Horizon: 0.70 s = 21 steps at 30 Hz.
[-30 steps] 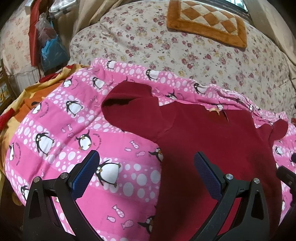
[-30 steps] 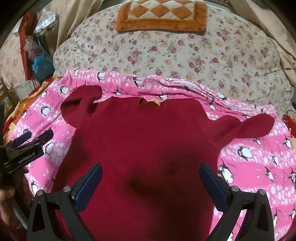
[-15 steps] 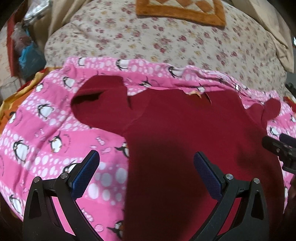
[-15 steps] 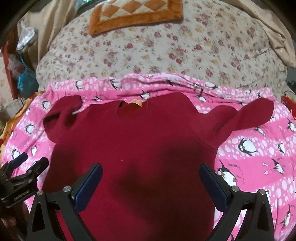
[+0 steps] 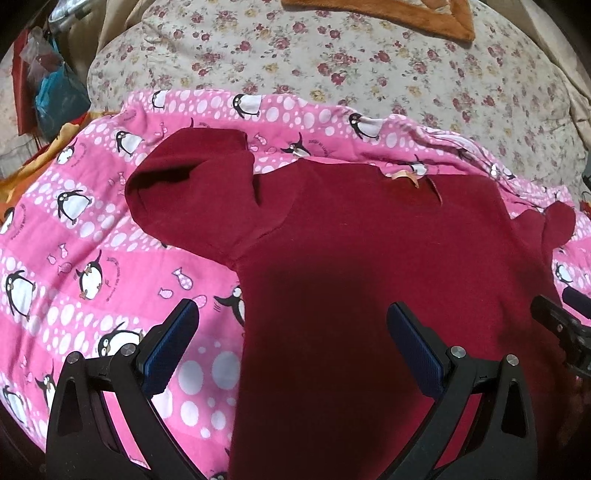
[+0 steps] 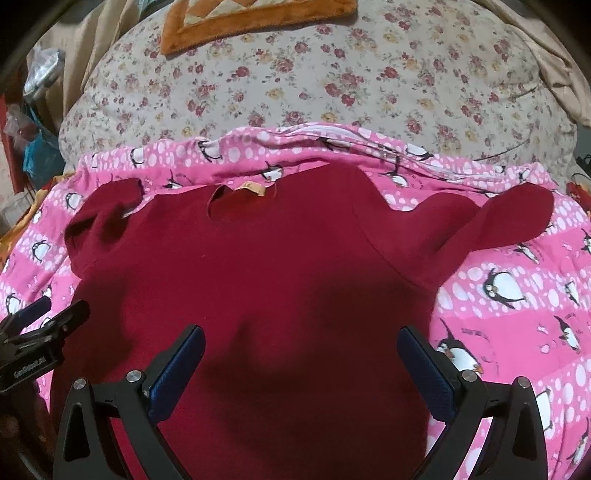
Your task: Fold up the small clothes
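Observation:
A small dark red shirt [image 5: 369, 258] [image 6: 280, 266] lies spread flat on a pink penguin blanket [image 5: 92, 240] [image 6: 517, 295], neck opening with a tan label [image 6: 251, 189] at the far side. Its left sleeve [image 5: 192, 199] is crumpled and bent; its right sleeve [image 6: 509, 218] stretches outward. My left gripper [image 5: 291, 339] hovers open over the shirt's left edge, one finger above the blanket. Over the shirt's lower middle my right gripper [image 6: 301, 358] stands open, holding nothing. Each gripper shows at the edge of the other's view: the right gripper [image 5: 565, 325], the left gripper [image 6: 40, 332].
A floral quilt [image 6: 332, 92] fills the bed beyond the blanket, with an orange checked cushion [image 6: 240, 22] on it. Bags and clutter [image 5: 55, 92] stand at the far left. Beige fabric [image 6: 554, 62] lies at the far right.
Both grippers have shifted slightly over the shirt, so the views tilt and move closer to it. The shirt has not moved and both stay open.

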Motion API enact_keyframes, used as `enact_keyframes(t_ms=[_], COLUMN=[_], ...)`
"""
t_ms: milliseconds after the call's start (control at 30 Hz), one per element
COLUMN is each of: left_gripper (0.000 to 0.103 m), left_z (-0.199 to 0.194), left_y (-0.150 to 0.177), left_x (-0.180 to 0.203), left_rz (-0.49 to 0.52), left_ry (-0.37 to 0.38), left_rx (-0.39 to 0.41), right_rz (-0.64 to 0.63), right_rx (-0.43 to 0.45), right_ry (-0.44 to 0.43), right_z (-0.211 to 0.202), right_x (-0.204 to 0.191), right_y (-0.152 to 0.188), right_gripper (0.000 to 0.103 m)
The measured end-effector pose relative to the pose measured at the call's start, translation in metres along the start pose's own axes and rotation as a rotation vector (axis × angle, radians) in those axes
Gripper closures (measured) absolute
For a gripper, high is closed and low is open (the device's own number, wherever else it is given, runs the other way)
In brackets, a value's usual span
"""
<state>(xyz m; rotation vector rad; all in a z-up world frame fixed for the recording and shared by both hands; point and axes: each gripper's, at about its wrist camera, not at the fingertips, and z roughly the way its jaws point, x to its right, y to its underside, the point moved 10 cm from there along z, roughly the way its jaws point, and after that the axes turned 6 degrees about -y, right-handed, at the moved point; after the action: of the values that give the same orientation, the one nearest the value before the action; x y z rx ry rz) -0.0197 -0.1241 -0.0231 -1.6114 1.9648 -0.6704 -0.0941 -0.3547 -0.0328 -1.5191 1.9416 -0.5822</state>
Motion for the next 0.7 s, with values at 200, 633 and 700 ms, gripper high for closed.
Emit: enact_keyframes(t_ms=[200, 633, 700], left_gripper=[0.001, 0.001, 0.001], left_z=[0.003, 0.009, 0.010], left_y=[-0.004, 0.001, 0.002], left_x=[-0.007, -0.007, -0.007], left_rz=[-0.013, -0.019, -0.019], left_ry=[-0.018, -0.019, -0.021], left_rx=[0.010, -0.014, -0.015], right_rz=[-0.039, -0.010, -0.003], right_rx=[-0.017, 0.017, 0.018], right_ry=[-0.017, -0.048, -0.043], right_z=[0.010, 0.018, 0.020], right_x=[-0.015, -0.016, -0.014], right_y=[0.007, 0.019, 0.020], right_gripper=[0.000, 0.000, 0.000])
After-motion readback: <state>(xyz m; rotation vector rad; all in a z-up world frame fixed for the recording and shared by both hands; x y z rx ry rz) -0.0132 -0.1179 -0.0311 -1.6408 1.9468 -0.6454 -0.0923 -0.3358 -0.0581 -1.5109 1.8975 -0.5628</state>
